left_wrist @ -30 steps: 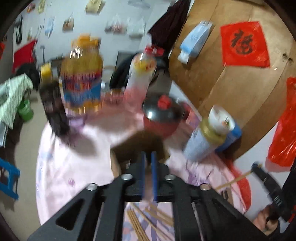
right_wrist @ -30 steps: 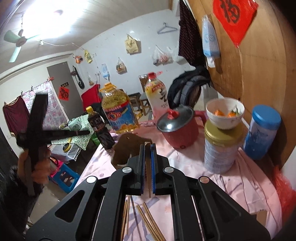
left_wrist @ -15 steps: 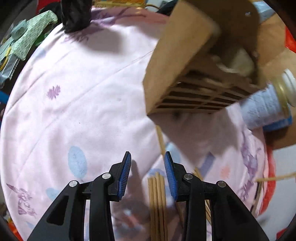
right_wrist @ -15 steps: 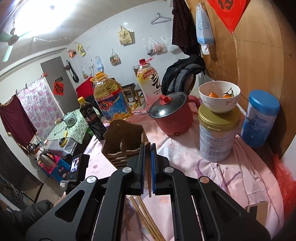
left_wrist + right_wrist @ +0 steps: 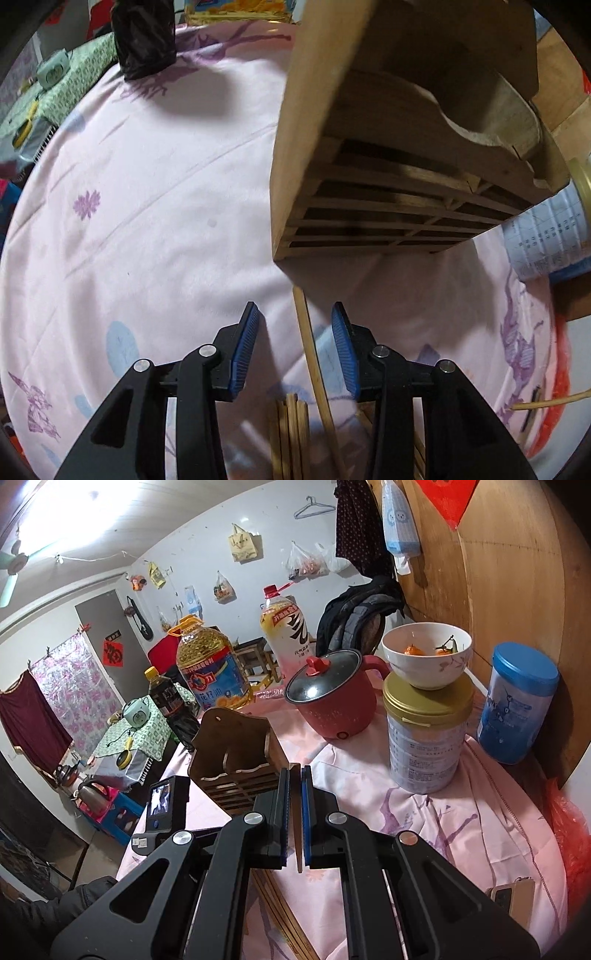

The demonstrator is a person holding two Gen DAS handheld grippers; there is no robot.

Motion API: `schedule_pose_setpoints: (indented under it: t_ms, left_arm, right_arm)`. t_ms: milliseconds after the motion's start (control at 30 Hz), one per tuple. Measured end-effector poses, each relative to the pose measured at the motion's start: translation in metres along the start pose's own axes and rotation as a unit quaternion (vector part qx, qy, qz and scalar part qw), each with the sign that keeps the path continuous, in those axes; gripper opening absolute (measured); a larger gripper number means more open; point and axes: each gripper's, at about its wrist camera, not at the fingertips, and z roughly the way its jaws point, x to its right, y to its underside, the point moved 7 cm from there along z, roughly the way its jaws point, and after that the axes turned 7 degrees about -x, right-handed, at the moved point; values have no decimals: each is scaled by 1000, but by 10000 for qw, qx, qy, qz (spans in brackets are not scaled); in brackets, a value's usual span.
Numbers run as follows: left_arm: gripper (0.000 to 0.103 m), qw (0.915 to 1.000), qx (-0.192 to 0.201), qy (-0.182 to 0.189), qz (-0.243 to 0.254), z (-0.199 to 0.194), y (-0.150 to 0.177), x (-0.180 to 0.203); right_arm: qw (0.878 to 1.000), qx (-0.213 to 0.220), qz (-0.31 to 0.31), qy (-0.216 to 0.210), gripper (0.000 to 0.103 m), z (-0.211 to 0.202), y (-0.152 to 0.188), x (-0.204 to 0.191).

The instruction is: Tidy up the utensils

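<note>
A wooden slatted utensil holder [image 5: 388,184] stands on the pink tablecloth; it also shows in the right wrist view [image 5: 236,764]. My left gripper [image 5: 295,325] is open, low over the cloth just in front of the holder, with a single chopstick [image 5: 314,362] lying between its fingers and a bundle of chopsticks [image 5: 291,435] below. My right gripper [image 5: 294,775] is shut on a chopstick [image 5: 296,834], held above the table near the holder's front. More chopsticks [image 5: 280,915] lie on the cloth under it.
A red pot [image 5: 332,701], a tin with a bowl on top [image 5: 424,738], a blue canister [image 5: 517,705], oil bottles [image 5: 207,664] and a dark bottle [image 5: 144,37] ring the table. A phone [image 5: 162,805] sits at the left edge.
My left gripper has opened and dropped from facing the room to close over the cloth by the holder. My right gripper, still holding its chopstick, has moved nearer the holder.
</note>
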Motion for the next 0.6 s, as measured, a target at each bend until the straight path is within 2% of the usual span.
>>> schedule_pose_setpoints:
  t_ms: [67,133,167,333,433,600]
  left_arm:
    - [40,10000,43,-65,32,0,0,2]
    - [18,9998,120,-129,61,0,1,1]
    - [8,9999,90,-35,62,1,2,1]
    - [7,9995,175,7,267,2,14,14]
    - [6,9991,270,139,312,-11,20,20]
    - [6,9958,674,454,425,-73,26,24]
  right_arm:
    - [10000,-14,50,-48,7,2,0,2]
    - [9999,-26,93,-80,7,4,1,4]
    - [9999,-28,102,-81,7,4,1,5]
    - [9998,-72,153,-76,7,4,6,9]
    - [9998,-56,172,-84,7,1,7,11]
    - [9997,64,148,-163,7,-7,4,7]
